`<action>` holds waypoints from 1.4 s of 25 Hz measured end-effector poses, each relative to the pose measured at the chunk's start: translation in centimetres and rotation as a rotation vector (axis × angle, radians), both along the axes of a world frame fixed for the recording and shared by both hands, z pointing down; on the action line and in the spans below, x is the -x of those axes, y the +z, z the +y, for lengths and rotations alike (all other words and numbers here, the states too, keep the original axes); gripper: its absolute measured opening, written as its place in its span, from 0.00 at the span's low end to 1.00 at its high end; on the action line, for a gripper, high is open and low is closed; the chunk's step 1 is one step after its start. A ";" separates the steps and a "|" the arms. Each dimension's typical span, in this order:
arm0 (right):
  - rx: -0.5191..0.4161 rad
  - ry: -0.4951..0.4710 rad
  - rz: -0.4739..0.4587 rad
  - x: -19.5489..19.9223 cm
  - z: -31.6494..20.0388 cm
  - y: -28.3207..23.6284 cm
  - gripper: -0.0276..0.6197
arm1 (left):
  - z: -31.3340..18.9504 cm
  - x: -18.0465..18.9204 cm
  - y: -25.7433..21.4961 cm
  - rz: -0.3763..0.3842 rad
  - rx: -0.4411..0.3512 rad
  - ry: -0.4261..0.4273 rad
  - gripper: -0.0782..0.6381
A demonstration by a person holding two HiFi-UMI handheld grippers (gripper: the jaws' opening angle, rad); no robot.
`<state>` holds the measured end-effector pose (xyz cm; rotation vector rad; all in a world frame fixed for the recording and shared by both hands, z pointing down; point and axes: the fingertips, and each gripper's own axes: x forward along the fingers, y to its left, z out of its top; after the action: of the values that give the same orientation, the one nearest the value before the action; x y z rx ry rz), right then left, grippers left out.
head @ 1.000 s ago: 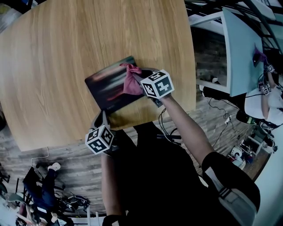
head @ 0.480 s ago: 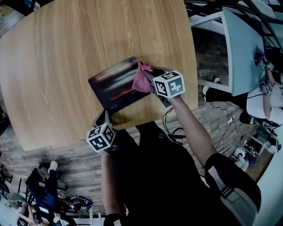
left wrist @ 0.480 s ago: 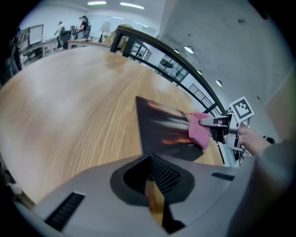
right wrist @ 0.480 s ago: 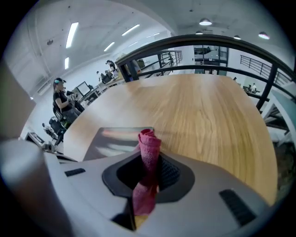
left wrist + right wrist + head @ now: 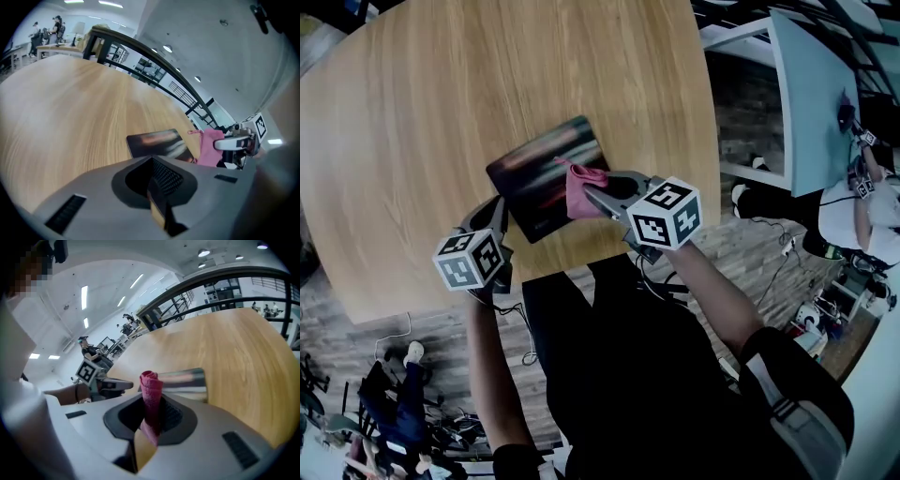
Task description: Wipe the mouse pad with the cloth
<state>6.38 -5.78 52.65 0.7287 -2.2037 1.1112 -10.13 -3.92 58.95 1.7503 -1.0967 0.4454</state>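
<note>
Cloth and left gripper further left

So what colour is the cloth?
The cloth is pink, clearest in the right gripper view.

Blurred print on mouse pad

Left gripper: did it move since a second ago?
Yes. The left gripper went left and further over the table. It was at the mouse pad's near corner, and now it sits off to the pad's left.
</note>
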 end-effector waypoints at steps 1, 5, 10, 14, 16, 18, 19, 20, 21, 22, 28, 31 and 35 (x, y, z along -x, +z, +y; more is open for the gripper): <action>0.015 -0.034 -0.015 1.3 0.9 0.1 0.15 | -1.0 0.1 0.2 0.009 -0.003 0.030 0.14; 0.068 -0.161 -0.030 5.6 4.0 1.6 0.15 | -3.8 0.1 0.9 0.010 0.000 0.132 0.14; 0.116 -0.289 -0.030 10.3 6.4 3.7 0.15 | -4.7 -0.1 2.5 -0.005 0.054 0.208 0.14; 0.146 -0.351 -0.019 13.1 7.4 5.7 0.15 | -4.6 -0.4 3.3 0.029 0.077 0.202 0.14; 0.164 -0.369 -0.008 14.0 7.7 6.9 0.15 | -4.6 -0.4 3.4 0.036 0.085 0.201 0.14; 0.175 -0.375 0.010 14.4 7.7 8.0 0.15 | -4.6 -0.5 3.4 0.019 0.086 0.216 0.14; 0.178 -0.375 0.019 14.3 7.6 8.3 0.15 | -4.6 -0.5 3.4 0.012 0.085 0.222 0.14; 0.178 -0.374 0.030 14.2 7.5 8.6 0.15 | -4.6 -0.6 3.4 0.010 0.086 0.225 0.14; 0.176 -0.373 0.041 14.0 7.4 8.8 0.15 | -4.5 -0.6 3.4 0.015 0.088 0.225 0.14; 0.172 -0.373 0.052 13.7 7.3 9.0 0.15 | -4.4 -0.7 3.4 0.024 0.091 0.222 0.14; 0.166 -0.346 0.080 11.6 6.3 9.5 0.15 | -4.2 -0.7 3.5 0.004 0.094 0.239 0.14; 0.149 -0.325 0.098 10.2 5.6 9.5 0.15 | -4.1 -0.8 3.4 -0.024 0.094 0.260 0.14; 0.143 -0.276 0.108 7.8 4.5 9.5 0.15 | -4.0 -0.7 3.4 -0.023 0.098 0.258 0.14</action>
<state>-1.44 -1.33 62.16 0.3987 -2.0360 1.0496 -9.43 -7.91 62.31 1.8097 -0.8519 0.6679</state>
